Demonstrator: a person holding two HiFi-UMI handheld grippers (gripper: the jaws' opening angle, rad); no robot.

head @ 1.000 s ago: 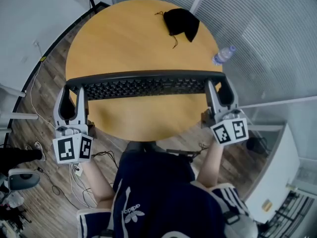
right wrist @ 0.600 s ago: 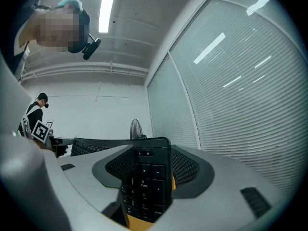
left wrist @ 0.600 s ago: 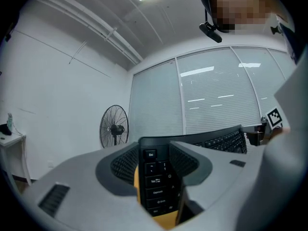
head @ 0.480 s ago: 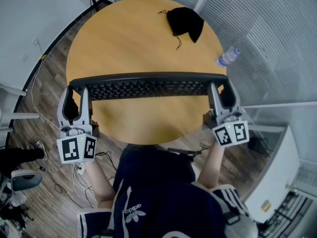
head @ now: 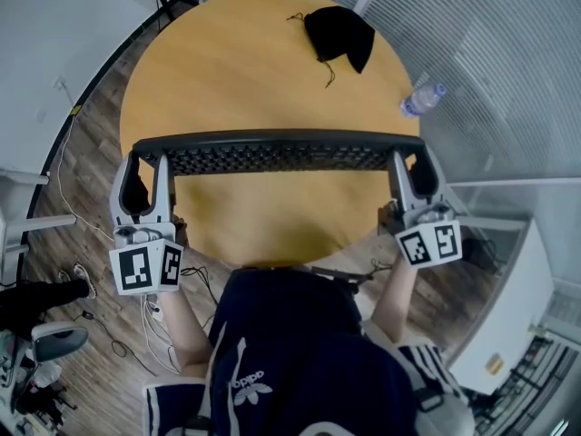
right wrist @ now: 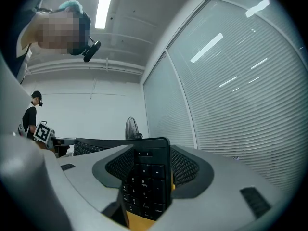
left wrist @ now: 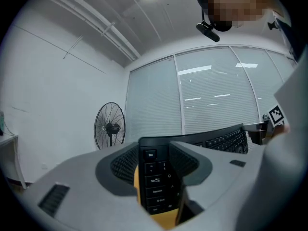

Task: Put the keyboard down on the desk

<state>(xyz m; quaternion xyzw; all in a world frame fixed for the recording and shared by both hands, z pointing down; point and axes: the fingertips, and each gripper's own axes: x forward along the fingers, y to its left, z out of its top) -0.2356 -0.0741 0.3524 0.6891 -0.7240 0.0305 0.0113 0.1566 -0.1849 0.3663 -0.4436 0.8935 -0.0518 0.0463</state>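
Observation:
A long black keyboard [head: 277,151] is held level above the round wooden desk [head: 236,71], keys tilted toward me. My left gripper [head: 145,173] is shut on its left end, where the Esc and Tab keys [left wrist: 155,177] show between the jaws. My right gripper [head: 407,166] is shut on its right end, with the number pad [right wrist: 147,184] between the jaws. Whether the keyboard touches the desk I cannot tell.
A black cloth pouch [head: 338,36] with a cord lies at the desk's far side. A clear plastic bottle [head: 420,100] lies past the right rim. A standing fan [left wrist: 109,128] is by the wall. Cables run on the wood floor [head: 91,153] at left.
Both grippers and the keyboard have shifted slightly away from me over the desk, staying level. Both grips are unchanged.

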